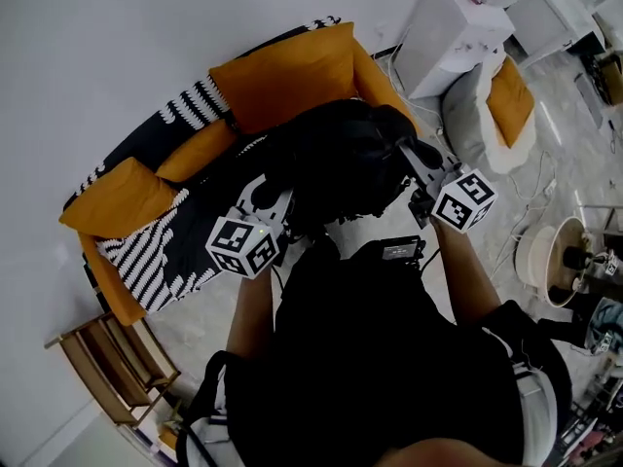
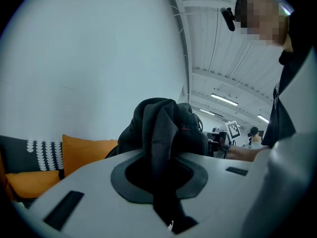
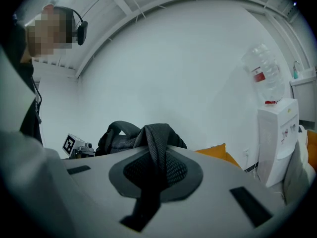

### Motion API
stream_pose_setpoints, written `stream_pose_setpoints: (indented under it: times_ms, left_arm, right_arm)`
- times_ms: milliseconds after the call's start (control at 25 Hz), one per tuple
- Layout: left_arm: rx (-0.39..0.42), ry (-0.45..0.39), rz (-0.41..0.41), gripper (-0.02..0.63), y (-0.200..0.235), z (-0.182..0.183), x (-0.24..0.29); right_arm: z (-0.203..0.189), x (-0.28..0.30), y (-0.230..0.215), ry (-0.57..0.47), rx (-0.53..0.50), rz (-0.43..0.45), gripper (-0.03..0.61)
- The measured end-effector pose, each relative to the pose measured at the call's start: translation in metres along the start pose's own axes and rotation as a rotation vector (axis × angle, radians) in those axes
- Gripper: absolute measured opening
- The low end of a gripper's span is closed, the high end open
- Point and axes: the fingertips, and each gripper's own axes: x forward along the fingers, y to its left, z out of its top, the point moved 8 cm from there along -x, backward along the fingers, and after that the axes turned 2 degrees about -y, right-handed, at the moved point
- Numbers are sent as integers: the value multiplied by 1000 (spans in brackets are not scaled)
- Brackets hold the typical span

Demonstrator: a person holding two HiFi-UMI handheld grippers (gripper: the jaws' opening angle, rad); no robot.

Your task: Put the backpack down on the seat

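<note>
In the head view a black backpack (image 1: 341,159) hangs in the air above the sofa seat (image 1: 146,261), which has a black-and-white striped cover. My left gripper (image 1: 265,200) holds the bag's left side and my right gripper (image 1: 417,166) its right side. The left gripper view shows a dark strap (image 2: 163,133) pinched between the jaws of the left gripper (image 2: 159,162), with the bag's bulk just beyond. A mesh strap (image 3: 157,148) is clamped the same way in the right gripper (image 3: 154,167). The bag's underside is hidden.
Orange cushions (image 1: 282,76) line the sofa's back and left arm (image 1: 117,197). A white water dispenser (image 1: 453,32) and a grey beanbag (image 1: 487,115) with an orange pillow stand right of the sofa. A wooden rack (image 1: 112,368) is at lower left, a round fan (image 1: 550,256) at right.
</note>
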Motion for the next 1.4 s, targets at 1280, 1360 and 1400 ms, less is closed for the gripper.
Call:
stream_pose_setpoints:
  times_ms: [1280, 1360, 1400]
  left_arm:
    - [-133, 70, 429, 57, 127, -54, 77]
    - [-146, 89, 430, 57, 136, -64, 84]
    - [-156, 97, 430, 57, 140, -70, 87]
  right_arm:
    - [-60, 208, -134, 328, 123, 427, 48]
    - [-69, 215, -141, 351, 109, 426, 48]
    - [-74, 219, -145, 363, 110, 424, 48]
